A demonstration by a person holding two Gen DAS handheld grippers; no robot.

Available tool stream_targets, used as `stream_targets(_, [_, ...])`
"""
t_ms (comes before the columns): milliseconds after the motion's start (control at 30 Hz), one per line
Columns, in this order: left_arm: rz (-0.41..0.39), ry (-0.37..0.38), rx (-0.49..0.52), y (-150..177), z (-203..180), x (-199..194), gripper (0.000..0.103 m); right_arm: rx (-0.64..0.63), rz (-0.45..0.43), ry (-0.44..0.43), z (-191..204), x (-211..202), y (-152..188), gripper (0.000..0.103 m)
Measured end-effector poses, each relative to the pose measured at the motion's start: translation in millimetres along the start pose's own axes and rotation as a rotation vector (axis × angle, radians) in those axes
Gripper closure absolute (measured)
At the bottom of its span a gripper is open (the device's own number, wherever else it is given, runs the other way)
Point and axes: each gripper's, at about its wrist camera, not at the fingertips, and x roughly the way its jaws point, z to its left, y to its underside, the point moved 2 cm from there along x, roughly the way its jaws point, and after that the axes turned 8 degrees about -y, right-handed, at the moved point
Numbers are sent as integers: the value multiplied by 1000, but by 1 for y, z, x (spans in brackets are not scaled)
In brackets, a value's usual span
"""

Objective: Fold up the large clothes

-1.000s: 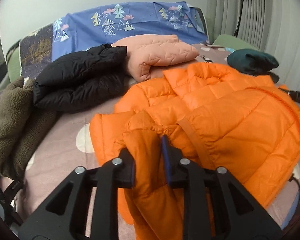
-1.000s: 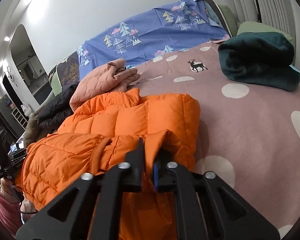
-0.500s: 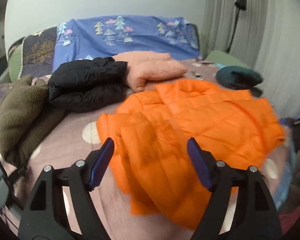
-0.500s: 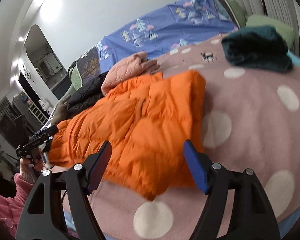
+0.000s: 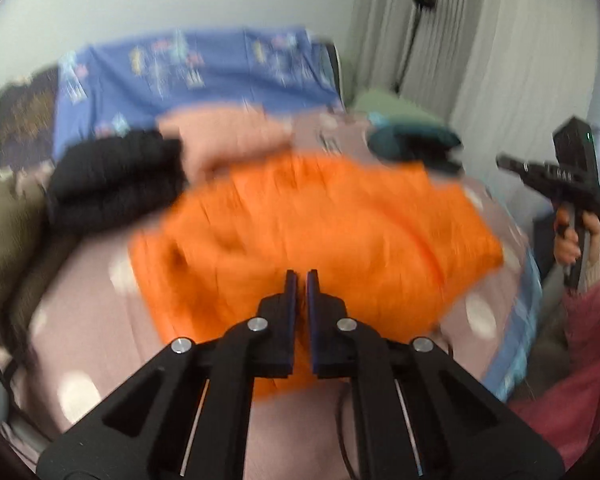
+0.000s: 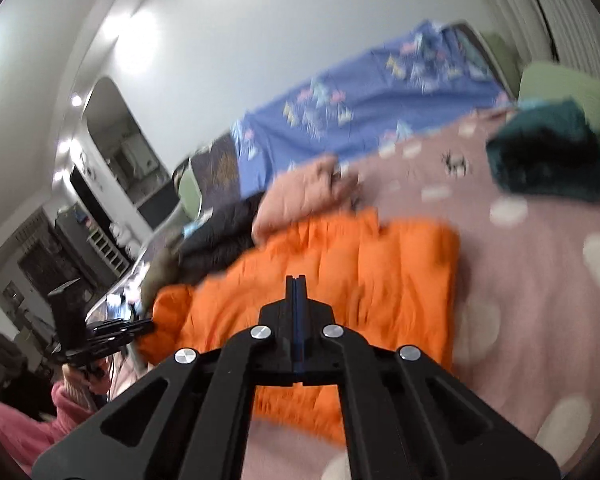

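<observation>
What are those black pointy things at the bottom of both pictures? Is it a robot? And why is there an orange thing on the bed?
It is not a robot. A person holds a hand tool in each hand, and each tool has two fingers that pinch like tongs. A small camera sits on each tool and looks along its fingers, so one picture comes from the left gripper and the other from the right gripper. In the left picture you can even see the person's other hand gripping the second tool.

The orange thing is a puffy jacket lying on a pink bed with white dots. Other folded clothes sit around it: a black jacket, a peach one and a dark green one.

Both tools are pinched shut with nothing between their fingers. The pictures are blurry.
</observation>
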Motion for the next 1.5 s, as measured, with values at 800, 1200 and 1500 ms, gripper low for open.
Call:
stream_targets(800, [0,111,-154,-16,19,-8,98,31,-25,-136,11,-2,-17,97])
stream_targets(1200, [5,-194,-220,-89,75,77,28,45,11,66,-34,88,-60,48])
stream_targets(1500, [-106,-163,-47,-26,45,-9,33,-625,252,-53,74,40,72,47])
